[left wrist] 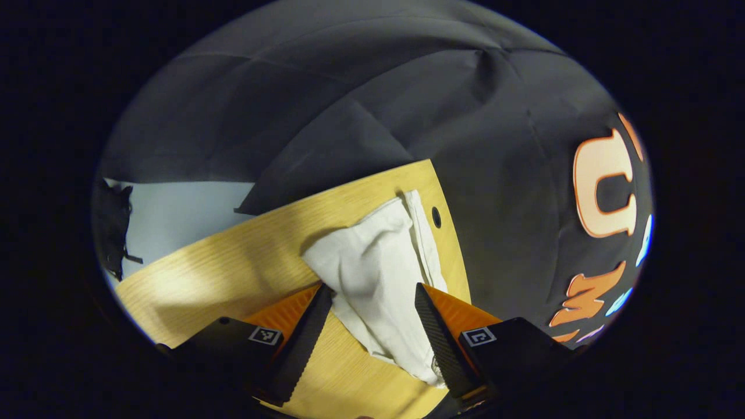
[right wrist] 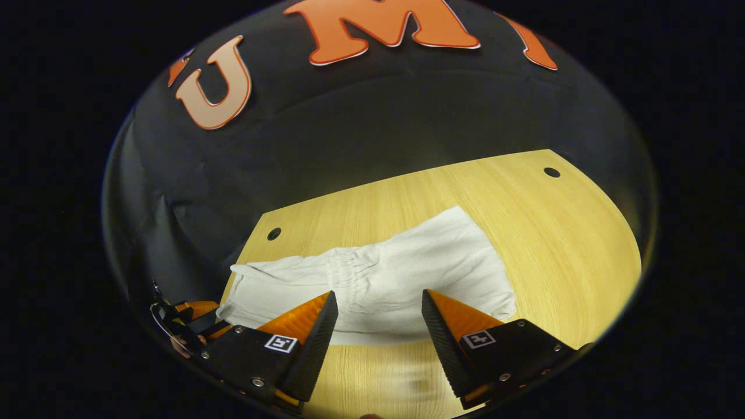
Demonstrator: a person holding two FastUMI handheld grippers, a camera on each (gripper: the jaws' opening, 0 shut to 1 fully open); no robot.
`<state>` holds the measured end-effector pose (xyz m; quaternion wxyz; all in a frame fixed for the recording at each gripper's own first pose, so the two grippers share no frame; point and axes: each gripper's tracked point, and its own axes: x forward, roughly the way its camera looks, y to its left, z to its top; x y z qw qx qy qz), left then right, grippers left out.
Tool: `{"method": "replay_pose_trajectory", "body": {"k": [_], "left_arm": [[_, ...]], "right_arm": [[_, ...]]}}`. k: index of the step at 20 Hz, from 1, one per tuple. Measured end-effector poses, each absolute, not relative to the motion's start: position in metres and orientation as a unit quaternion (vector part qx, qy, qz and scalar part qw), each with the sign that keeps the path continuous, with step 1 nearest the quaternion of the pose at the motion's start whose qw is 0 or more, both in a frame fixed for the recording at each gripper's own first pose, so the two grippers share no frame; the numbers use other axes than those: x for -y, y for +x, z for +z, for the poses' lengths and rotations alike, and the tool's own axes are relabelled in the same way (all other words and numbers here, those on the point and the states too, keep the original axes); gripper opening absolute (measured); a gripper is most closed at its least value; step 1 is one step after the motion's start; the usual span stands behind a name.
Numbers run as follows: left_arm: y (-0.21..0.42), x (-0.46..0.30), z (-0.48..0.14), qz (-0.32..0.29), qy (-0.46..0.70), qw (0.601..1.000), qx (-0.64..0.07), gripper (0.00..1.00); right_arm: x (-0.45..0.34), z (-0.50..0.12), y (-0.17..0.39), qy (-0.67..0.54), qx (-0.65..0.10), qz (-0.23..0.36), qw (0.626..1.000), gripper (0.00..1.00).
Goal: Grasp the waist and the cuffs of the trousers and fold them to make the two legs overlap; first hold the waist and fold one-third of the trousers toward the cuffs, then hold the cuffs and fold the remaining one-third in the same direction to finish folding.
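Left tool (left wrist: pixel 372 294): its two fingers are spread wide and grip nothing. It hangs above the tabletop, with the trousers showing in the gap between the fingers. In the left gripper view the left finger's tip sits at the cloth's near left edge, and the right finger overlaps the cloth's right side. I cannot tell whether either one touches it.

Trousers (left wrist: pixel 378 273): white cloth, lying flat on the tabletop. In the left gripper view they run lengthwise away from the tool toward the far edge of the tabletop, ending close to a small round hole (left wrist: pixel 436 217) in the wood. A narrower strip of the cloth lies along their right side.

Trousers, seen from the right (right wrist: pixel 401 273): in the right gripper view they stretch sideways across the tabletop. A gathered, puckered band shows left of their middle. The left end reaches near the tabletop's left edge, below another hole (right wrist: pixel 273 234). The right end is wider and rounded.

Tabletop (right wrist: pixel 559 244): pale wood with a visible grain. A third hole (right wrist: pixel 551 172) sits at its far right corner, well apart from the trousers.

Right tool (right wrist: pixel 379 299): fingers spread wide, holding nothing. It hovers at the near long edge of the trousers, the cloth showing between the fingertips.

Far left of the trousers: part of the other tool (right wrist: pixel 186 320) peeks in, just beside the cloth's left end.
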<state>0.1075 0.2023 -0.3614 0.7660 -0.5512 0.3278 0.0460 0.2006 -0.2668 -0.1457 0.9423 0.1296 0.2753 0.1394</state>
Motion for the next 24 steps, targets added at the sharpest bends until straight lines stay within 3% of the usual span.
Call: {"method": "replay_pose_trajectory", "body": {"k": [4,7,8,10,16,24], "left_arm": [[0.126,-0.180,-0.368,0.031,-0.521,0.777,-0.353,0.89],[0.124,-0.177,-0.381,0.047,-0.508,0.773,-0.376,0.17],[0.122,-0.178,-0.371,0.041,-0.512,0.777,-0.363,0.18],[0.123,-0.181,-0.352,0.033,-0.510,0.789,-0.341,0.09],[0.135,-0.161,-0.280,0.018,-0.463,0.832,-0.304,0.09],[0.152,-0.092,-0.150,-0.034,-0.448,0.856,-0.258,0.09]], "right_arm": [[0.297,-0.148,0.194,0.142,-0.277,0.114,0.944,0.87],[0.320,-0.152,0.186,0.151,-0.280,0.094,0.943,0.87],[0.322,-0.154,0.186,0.152,-0.282,0.090,0.943,0.88],[0.335,-0.153,0.186,0.156,-0.280,0.087,0.943,0.87],[0.358,-0.144,0.189,0.159,-0.268,0.098,0.945,0.89],[0.413,-0.127,0.184,0.187,-0.245,0.105,0.945,0.94]]}}
